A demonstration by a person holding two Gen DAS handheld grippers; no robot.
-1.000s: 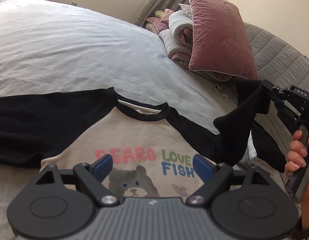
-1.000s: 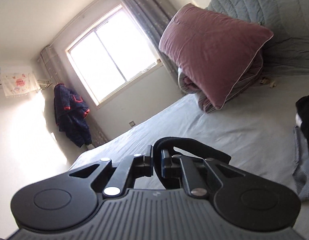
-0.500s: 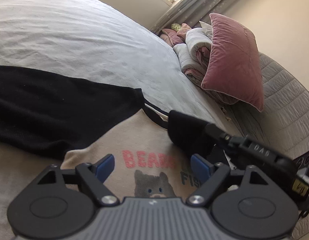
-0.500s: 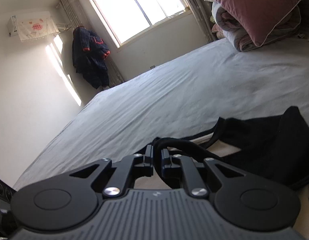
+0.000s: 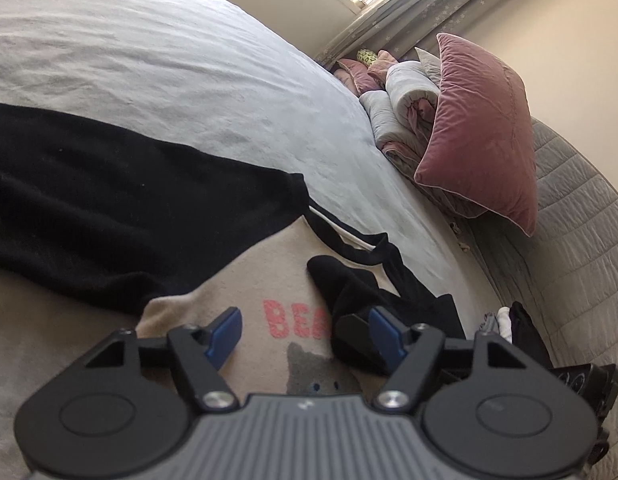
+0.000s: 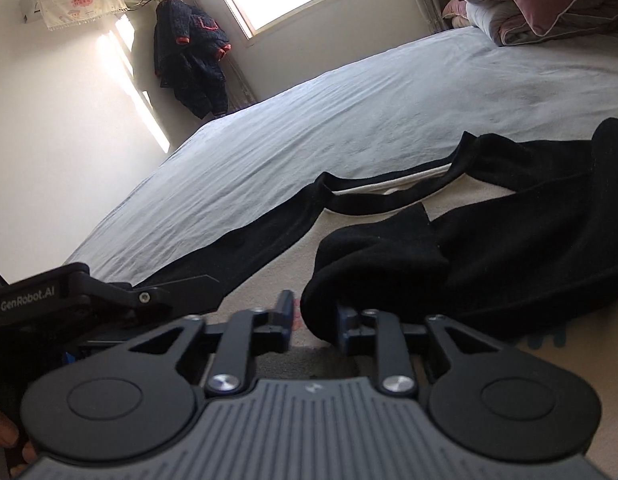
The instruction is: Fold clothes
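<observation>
A beige shirt (image 5: pixel 249 280) with a bear print and black sleeves lies flat on the bed. Its left black sleeve (image 5: pixel 109 208) stretches out to the left. The other black sleeve (image 5: pixel 349 288) is folded in over the chest, its cuff resting on the print. My right gripper (image 6: pixel 315 312) sits low at that cuff (image 6: pixel 389 256). Its jaws are opening, the cuff draped against one finger and not pinched. My left gripper (image 5: pixel 305 326) hovers over the red lettering. Its jaws are closing, with only the flat shirt beneath and no fabric pressed.
The pale grey bed sheet (image 5: pixel 189 80) stretches far beyond the shirt. A pink pillow (image 5: pixel 481 128) and rolled bedding lean on the quilted headboard (image 5: pixel 581 240). A small clothes pile (image 5: pixel 509 320) lies at the right. A dark jacket (image 6: pixel 189 56) hangs by the window.
The right gripper brought the black sleeve down and inward onto the shirt's chest, then parted its jaws off it. The left gripper dropped closer to the print and narrowed slightly.
</observation>
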